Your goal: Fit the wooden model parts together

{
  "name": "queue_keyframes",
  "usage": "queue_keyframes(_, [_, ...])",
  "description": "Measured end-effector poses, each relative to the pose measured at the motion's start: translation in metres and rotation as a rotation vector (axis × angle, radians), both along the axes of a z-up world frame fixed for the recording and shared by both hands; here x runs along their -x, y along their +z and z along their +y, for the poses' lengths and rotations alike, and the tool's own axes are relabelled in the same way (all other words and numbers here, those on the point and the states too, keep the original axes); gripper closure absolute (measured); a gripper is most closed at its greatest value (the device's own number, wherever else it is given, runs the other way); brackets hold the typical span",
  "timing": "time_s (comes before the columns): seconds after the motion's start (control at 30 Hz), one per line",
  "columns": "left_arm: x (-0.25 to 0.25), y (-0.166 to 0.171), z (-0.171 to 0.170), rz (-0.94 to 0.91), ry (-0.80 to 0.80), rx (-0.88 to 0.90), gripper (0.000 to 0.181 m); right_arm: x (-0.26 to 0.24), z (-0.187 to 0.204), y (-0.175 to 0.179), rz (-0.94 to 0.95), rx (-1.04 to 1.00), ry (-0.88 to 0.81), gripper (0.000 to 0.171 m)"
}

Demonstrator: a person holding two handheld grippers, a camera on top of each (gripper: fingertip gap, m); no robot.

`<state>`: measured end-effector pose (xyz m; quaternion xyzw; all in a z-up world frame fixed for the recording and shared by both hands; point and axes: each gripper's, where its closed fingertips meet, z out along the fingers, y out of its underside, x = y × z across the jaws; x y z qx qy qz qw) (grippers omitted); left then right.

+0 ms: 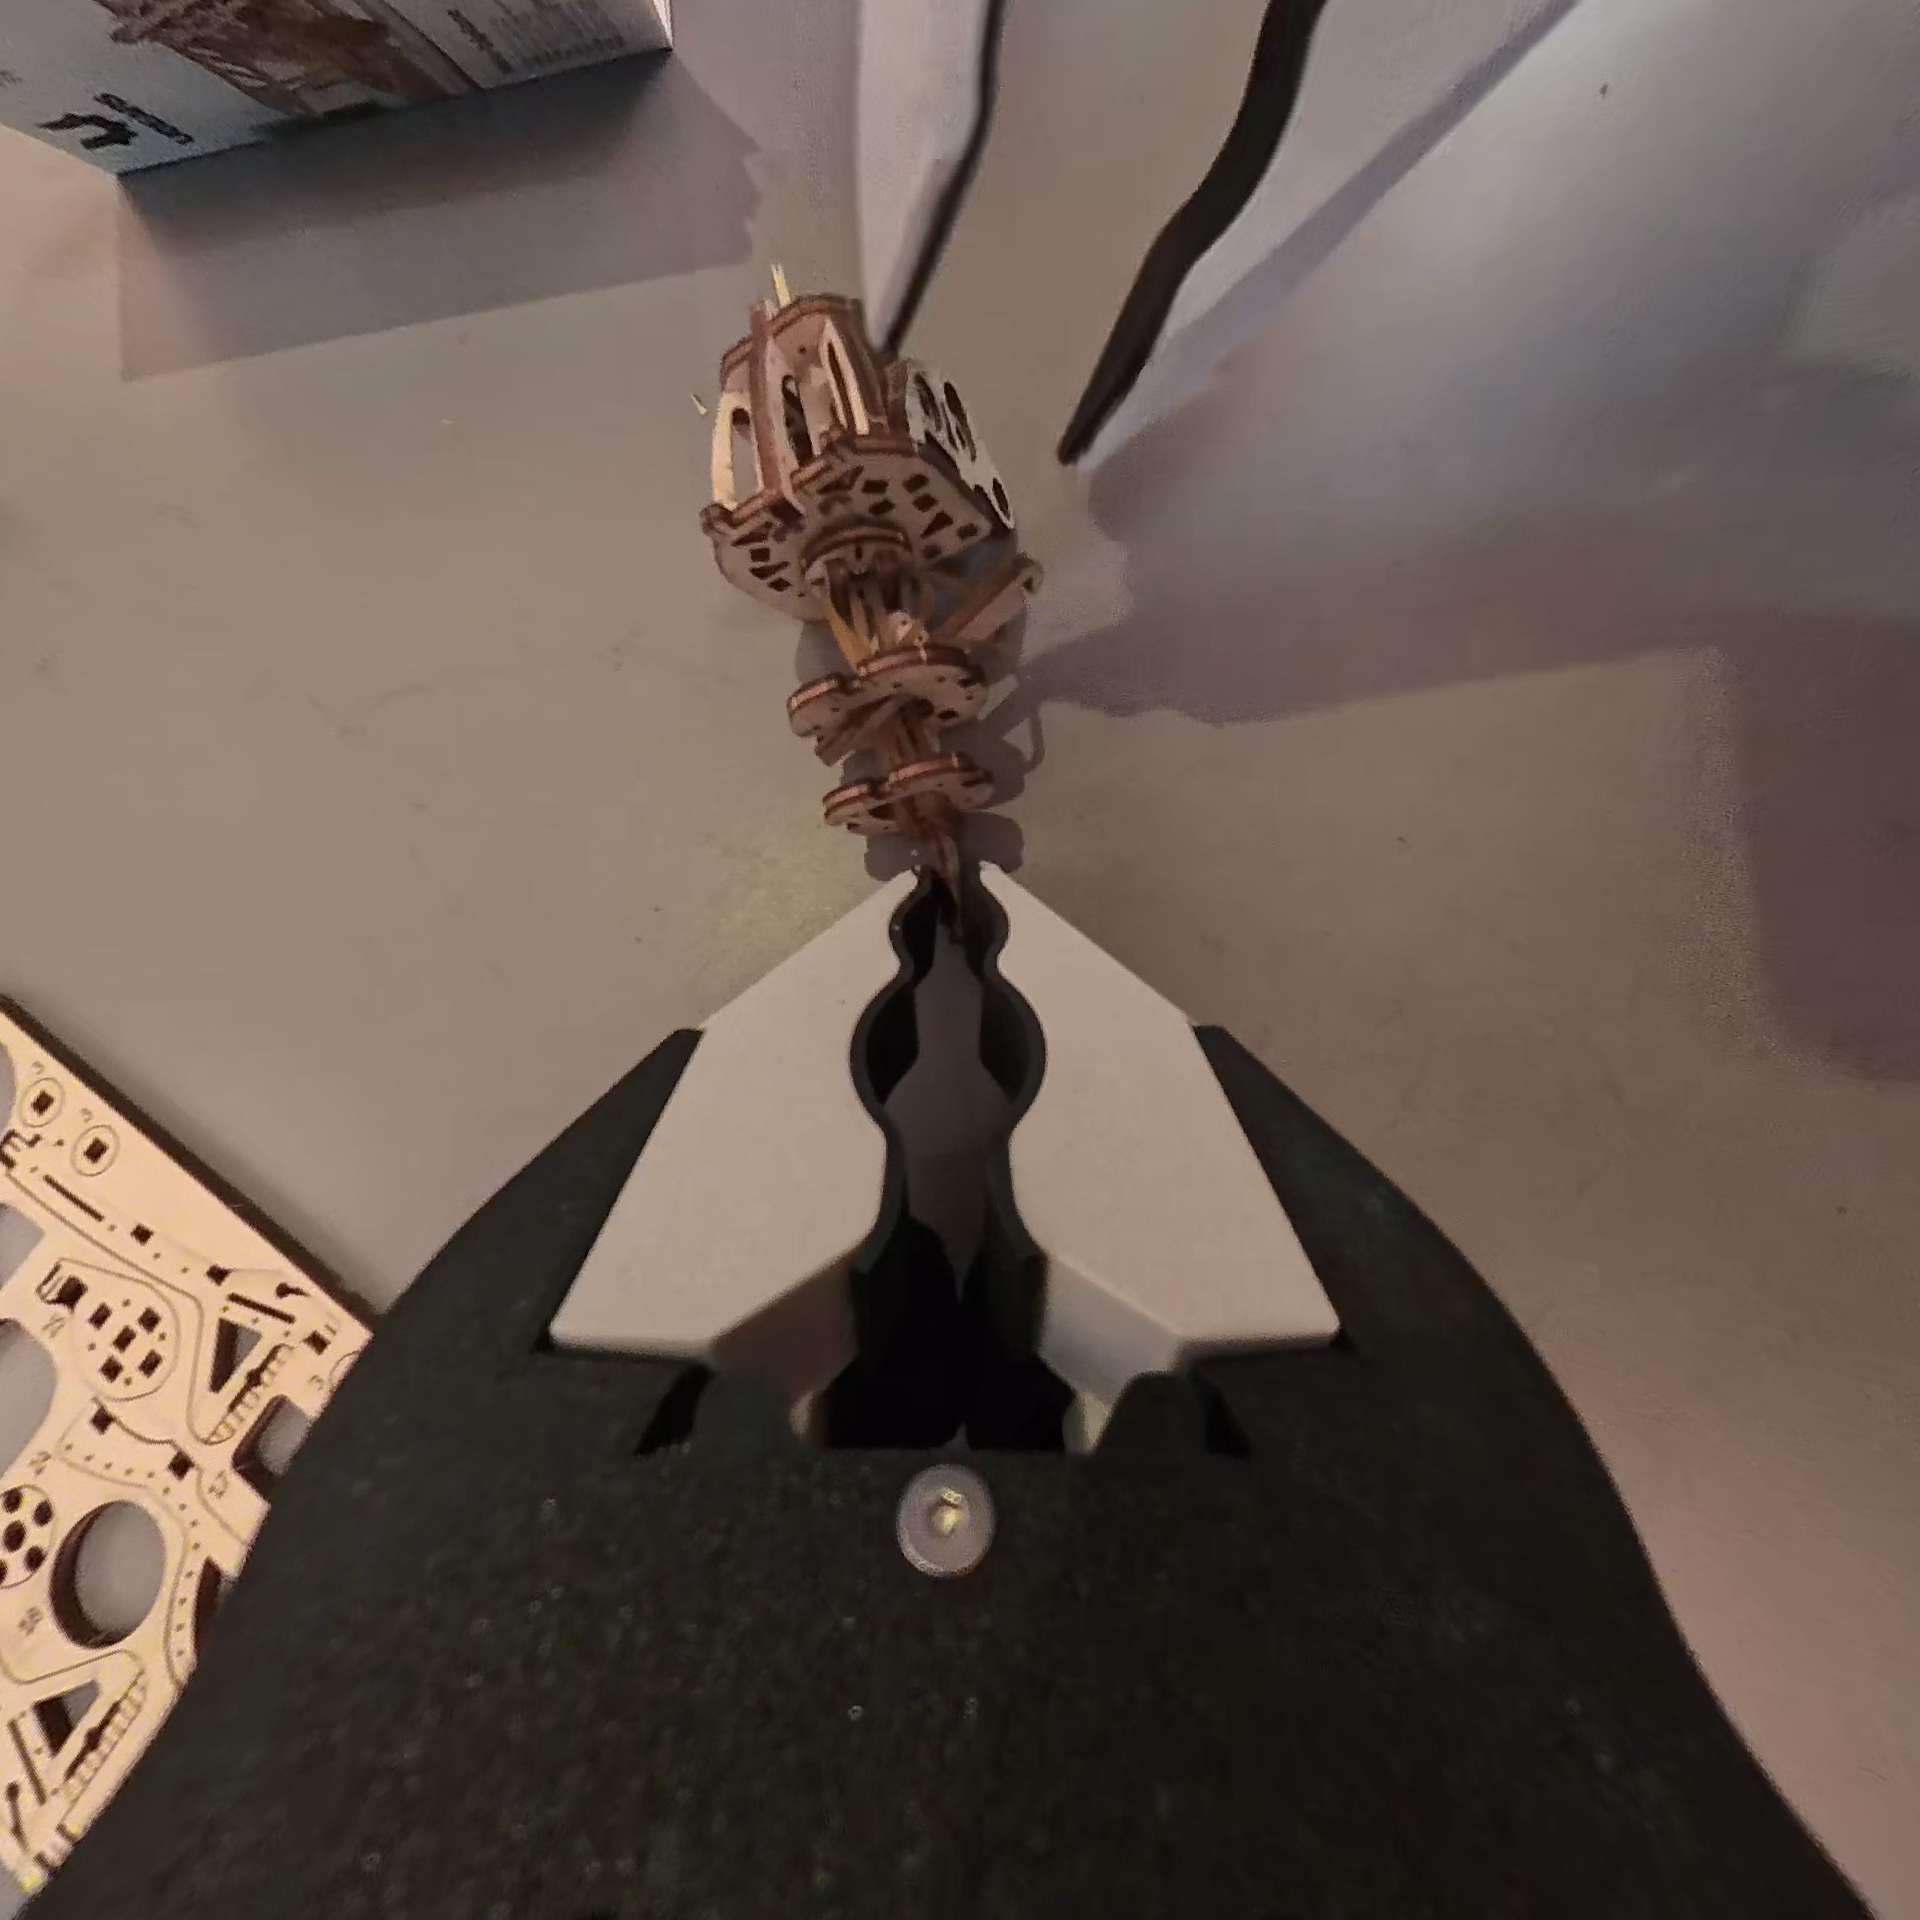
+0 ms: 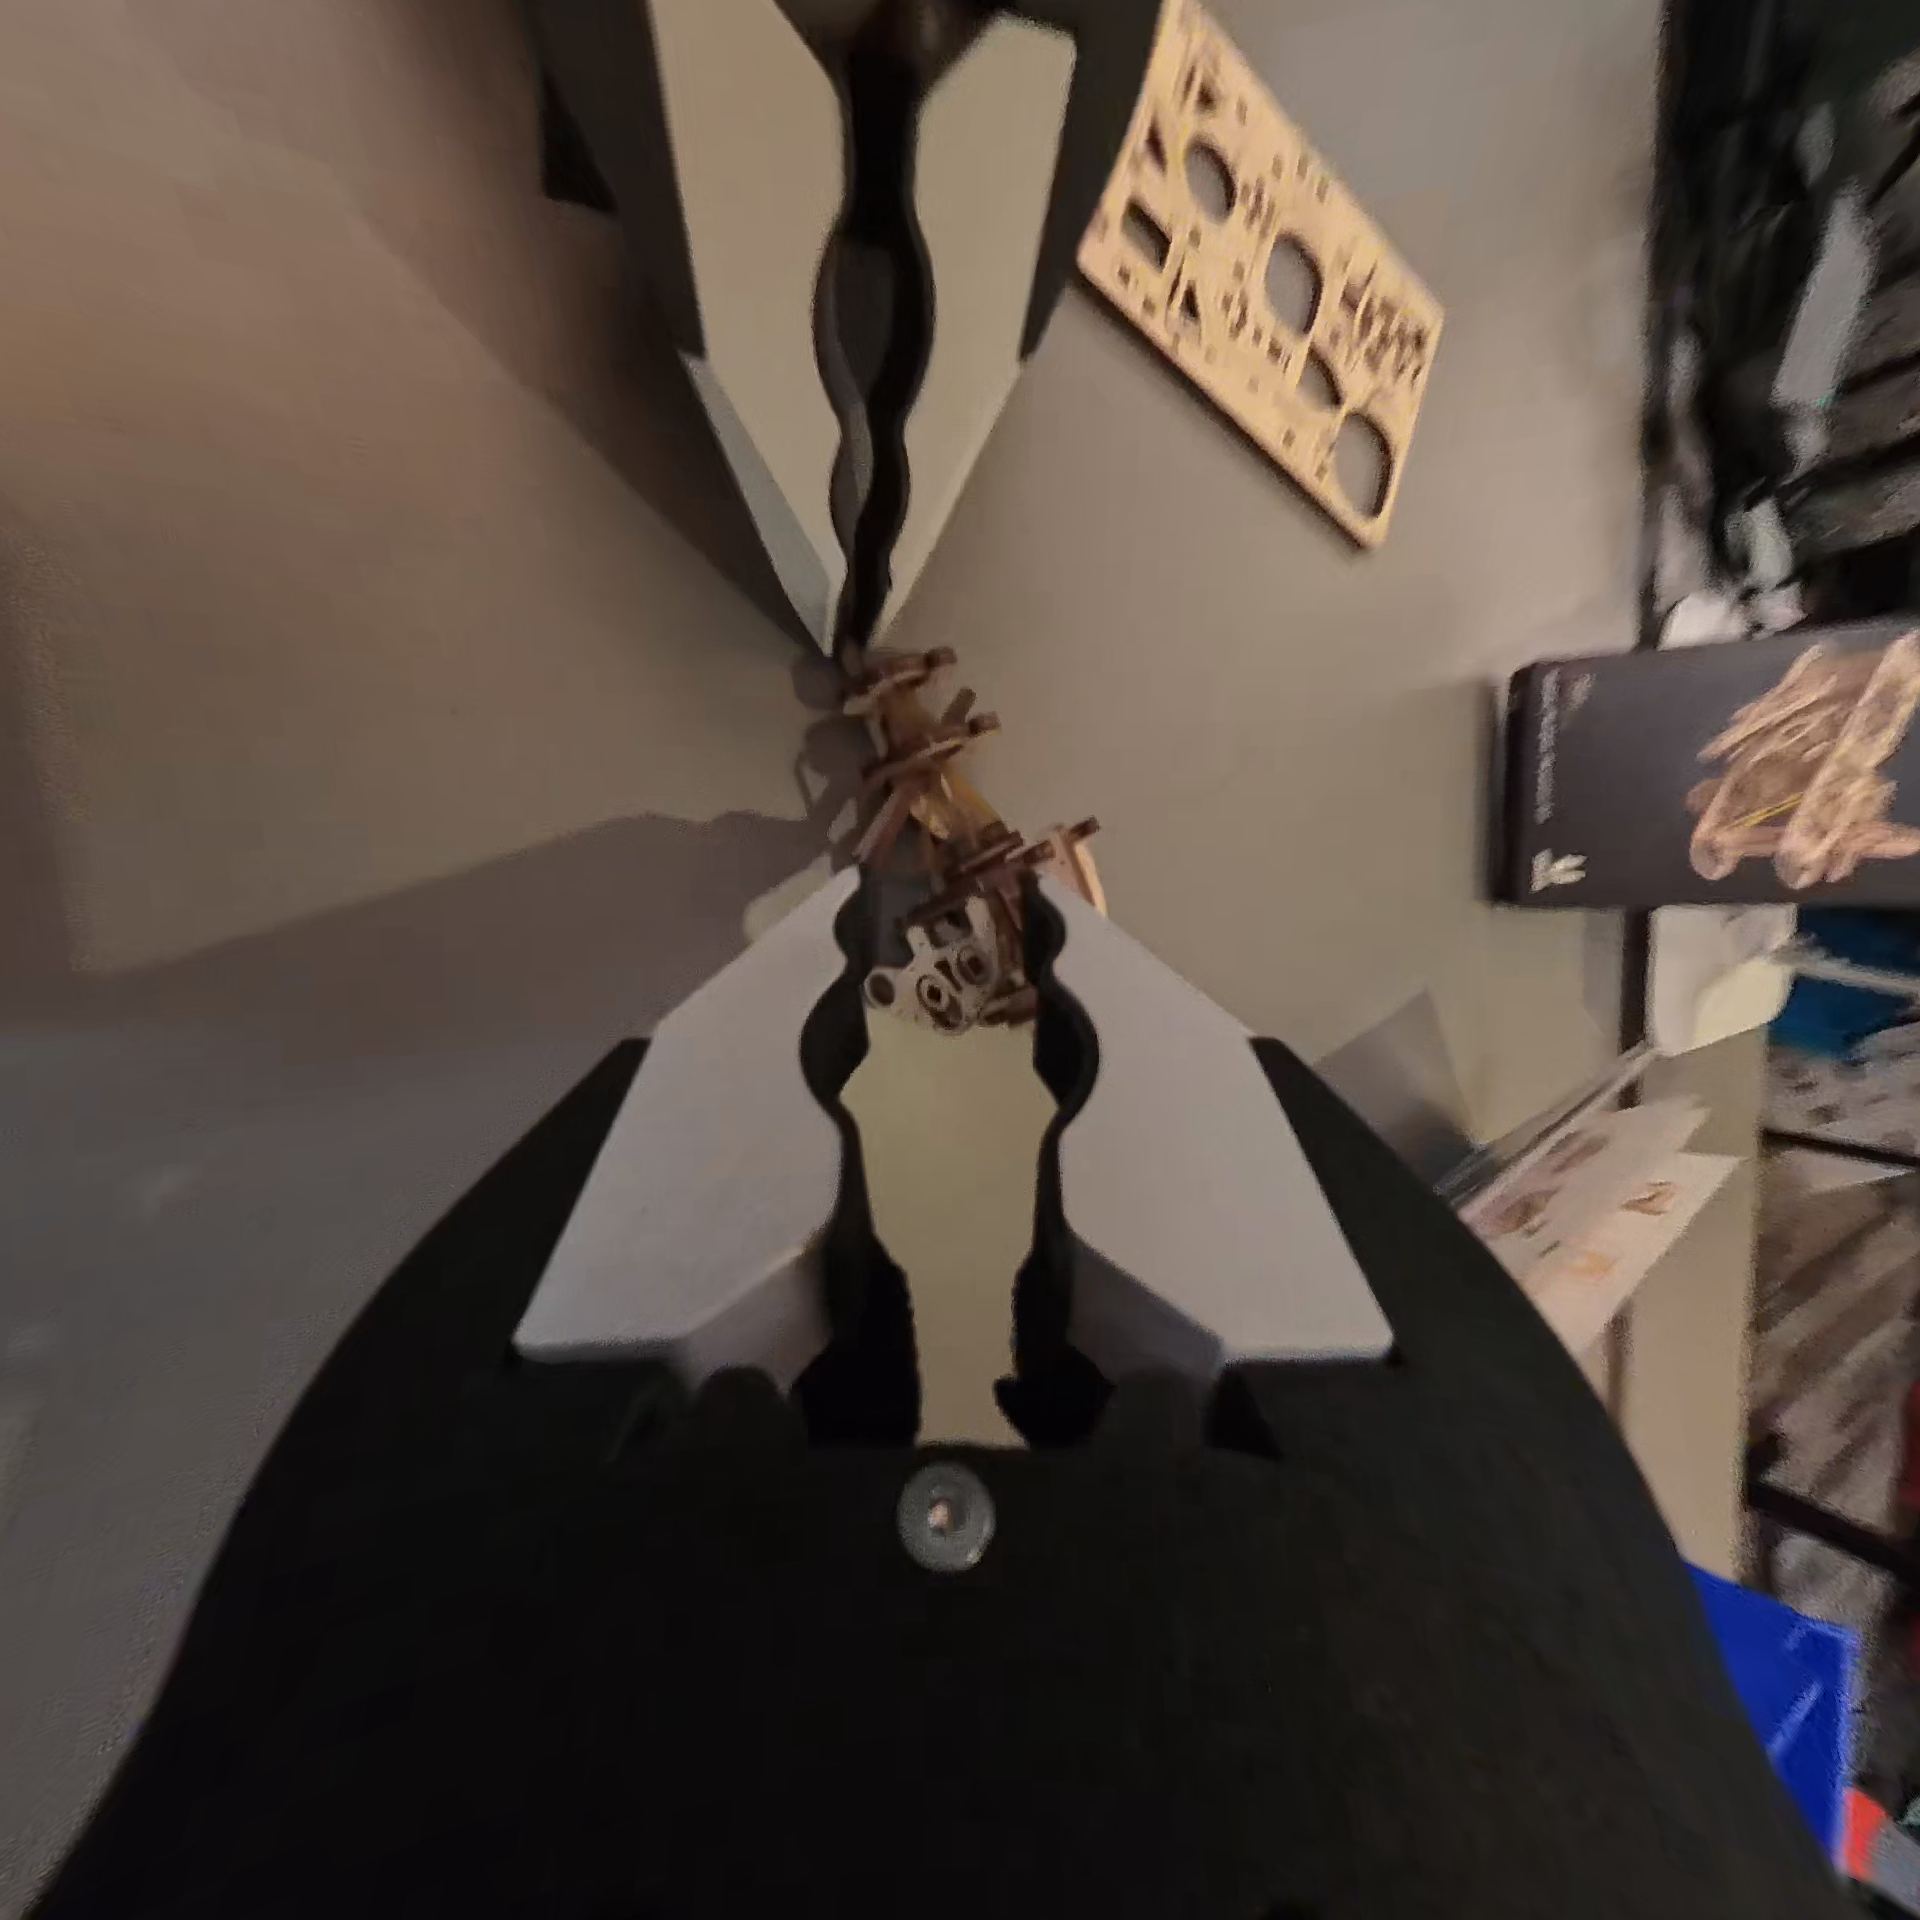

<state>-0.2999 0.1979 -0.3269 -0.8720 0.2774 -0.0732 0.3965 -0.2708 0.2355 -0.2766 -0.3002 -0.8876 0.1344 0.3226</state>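
A wooden model (image 1: 883, 540) of laser-cut parts, with a wide caged head and a thin stem carrying small discs, hangs between both grippers above the grey table (image 1: 364, 727). My left gripper (image 1: 948, 894) is shut on the tip of the thin stem. It also shows at the top of the right wrist view (image 2: 857, 634). My right gripper (image 2: 951, 899) is closed on the model's wide head (image 2: 951, 977), which fills the gap between its fingers. In the left wrist view the right gripper (image 1: 977, 395) comes in from the top.
A wooden parts sheet (image 1: 125, 1351) with cut-outs lies on the table, also in the right wrist view (image 2: 1268, 291). A box (image 1: 312, 62) stands at the far left. A dark box (image 2: 1714, 769), a booklet (image 2: 1590, 1195) and shelving (image 2: 1818, 312) stand on the right. My right fingertips sit around 8 cm from my left ones.
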Motion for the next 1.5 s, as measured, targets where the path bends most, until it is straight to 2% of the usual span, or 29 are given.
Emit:
queue_keyframes(0.07, [0.000, 0.000, 0.000, -0.006, 0.000, 0.004, 0.179, -0.004, -0.007, 0.000, 0.055, -0.004, 0.003, 0.151])
queue_keyframes(0.17, [0.000, 0.000, 0.000, -0.023, 0.000, 0.015, 0.179, -0.011, -0.015, -0.017, 0.033, 0.119, -0.096, 0.142])
queue_keyframes(0.37, [0.000, 0.000, 0.000, -0.028, 0.000, 0.018, 0.179, -0.006, -0.009, -0.030, 0.125, 0.221, -0.274, 0.144])
queue_keyframes(0.57, [-0.001, 0.000, -0.001, -0.023, -0.004, 0.015, 0.179, 0.002, -0.009, -0.034, 0.155, 0.301, -0.361, 0.167])
queue_keyframes(0.63, [-0.001, 0.000, -0.001, -0.024, -0.004, 0.015, 0.179, 0.004, -0.008, -0.034, 0.142, 0.361, -0.403, 0.168])
queue_keyframes(0.87, [-0.001, 0.000, -0.001, -0.013, -0.009, 0.008, 0.179, 0.005, -0.013, -0.030, -0.001, 0.882, -0.628, 0.168])
queue_keyframes(1.03, [-0.002, 0.000, 0.001, -0.004, -0.001, 0.003, 0.179, 0.004, -0.016, -0.028, -0.020, 1.021, -0.626, 0.163])
queue_keyframes(1.13, [-0.002, 0.000, 0.001, -0.004, -0.004, 0.003, 0.179, 0.001, -0.020, -0.026, -0.020, 0.967, -0.571, 0.151])
queue_keyframes(1.23, [-0.002, 0.000, 0.001, -0.008, -0.004, 0.005, 0.179, -0.002, -0.018, -0.028, 0.022, 0.800, -0.537, 0.148])
queue_keyframes(1.5, [-0.002, 0.000, 0.001, -0.004, -0.005, 0.003, 0.179, -0.005, -0.006, -0.024, 0.273, 0.109, -0.477, 0.146])
